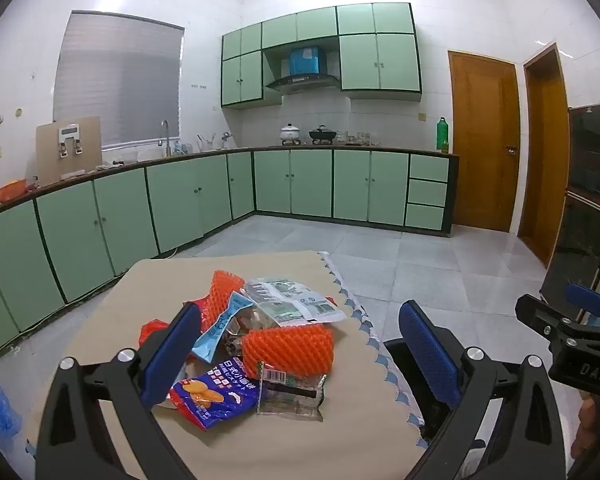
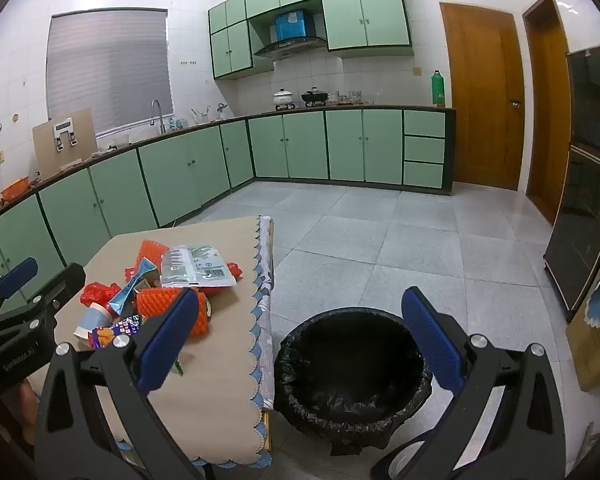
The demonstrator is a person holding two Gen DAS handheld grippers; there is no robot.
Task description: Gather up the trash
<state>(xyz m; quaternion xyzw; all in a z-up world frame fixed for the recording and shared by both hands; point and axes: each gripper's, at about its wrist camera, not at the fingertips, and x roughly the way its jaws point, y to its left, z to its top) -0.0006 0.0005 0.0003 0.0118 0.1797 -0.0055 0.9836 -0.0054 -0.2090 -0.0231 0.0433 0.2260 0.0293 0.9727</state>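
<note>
Trash is lying in a loose heap on a small table covered by a beige cloth with a blue scalloped edge: two orange foam nets, a blue snack bag, a light blue wrapper, a clear printed packet, a green-edged wrapper, a bit of red plastic and a paper cup on its side. Just beside the table's right edge a bin lined with a black bag is standing on the pale grey tiled floor. The left gripper is hanging over the near side of the heap with its jaws spread wide and nothing between them. The right gripper is hovering above the gap between table and bin, likewise gaping and holding nothing. Farther out, green cabinets are running along two walls under a dark counter, with a sink tap, pots on a stove and a green bottle on top. A shaded window, a range hood and two wooden doors are filling the white-tiled walls.
</note>
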